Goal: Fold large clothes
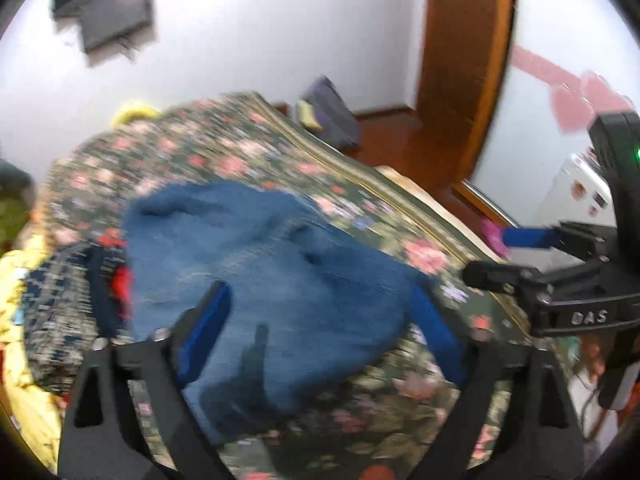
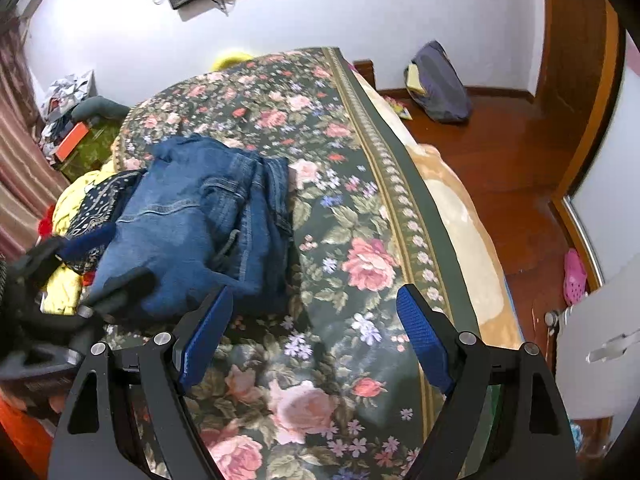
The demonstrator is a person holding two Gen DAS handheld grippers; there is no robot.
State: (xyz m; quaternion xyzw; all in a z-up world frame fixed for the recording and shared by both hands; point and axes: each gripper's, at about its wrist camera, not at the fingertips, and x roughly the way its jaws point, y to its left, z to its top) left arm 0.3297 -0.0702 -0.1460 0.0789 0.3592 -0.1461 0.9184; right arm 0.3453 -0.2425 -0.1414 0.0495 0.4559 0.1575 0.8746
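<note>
Folded blue jeans (image 1: pixel 280 260) lie on a dark floral bedspread (image 1: pixel 240 152). My left gripper (image 1: pixel 320 296) hovers right over them, open wide, its blue pads standing either side of the denim without pressing it; the view is blurred. In the right wrist view the jeans (image 2: pixel 192 232) sit to the left on the bedspread (image 2: pixel 360 220). My right gripper (image 2: pixel 316 296) is open above bare bedspread, to the right of the jeans, with nothing between its fingers. It also shows at the right edge of the left wrist view, one blue fingertip (image 1: pixel 524 236) visible.
A heap of other clothes, yellow (image 2: pixel 68 208) and dark patterned (image 2: pixel 100 196), lies left of the jeans. The bed's edge (image 2: pixel 440 220) drops to a wooden floor (image 2: pixel 500 140) with a grey bag (image 2: pixel 440 84) and a pink slipper (image 2: pixel 574 276).
</note>
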